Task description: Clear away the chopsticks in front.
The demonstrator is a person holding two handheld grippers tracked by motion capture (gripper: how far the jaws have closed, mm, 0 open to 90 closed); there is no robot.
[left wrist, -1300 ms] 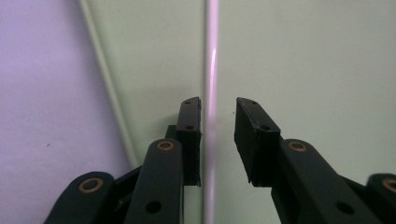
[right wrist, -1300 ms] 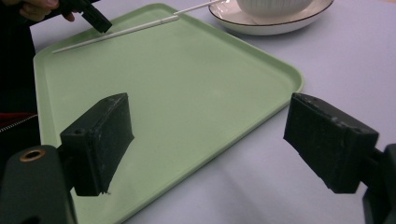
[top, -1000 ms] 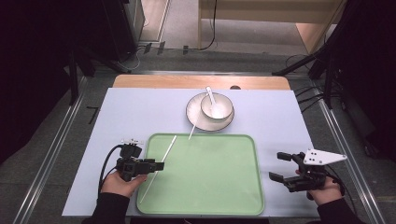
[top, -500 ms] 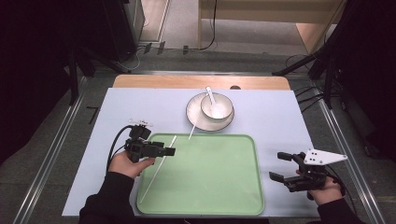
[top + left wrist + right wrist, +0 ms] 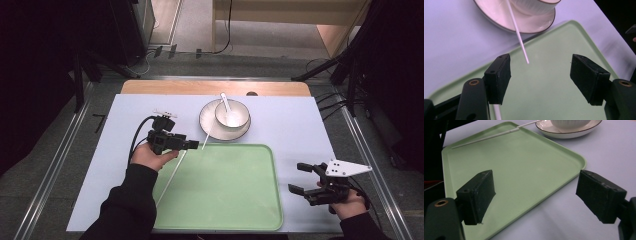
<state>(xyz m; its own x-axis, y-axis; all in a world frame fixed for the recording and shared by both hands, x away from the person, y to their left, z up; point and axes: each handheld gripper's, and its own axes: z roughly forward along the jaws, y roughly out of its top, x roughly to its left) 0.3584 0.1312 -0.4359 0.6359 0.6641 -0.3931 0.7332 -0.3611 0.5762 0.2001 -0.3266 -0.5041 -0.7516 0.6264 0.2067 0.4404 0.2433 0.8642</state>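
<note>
Overhead, lavender table [image 5: 300, 125], green tray [image 5: 235, 200], dark room, left claw [image 5: 192, 145] wide, right claw [image 5: 299, 177] wide.

Matt green plastic tray [image 5: 225, 200], glossy ceramic bowl [image 5: 232, 114]

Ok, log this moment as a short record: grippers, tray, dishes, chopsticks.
left gripper: open, empty, above the tray's far left corner
right gripper: open, empty, beside the tray's right edge
tray: green, on the table, holds only chopstick ends
plate: white, beyond the tray
bowl: on the plate, spoon inside
chopsticks: white, one propped on the plate rim, one lying along the tray's left side
</note>
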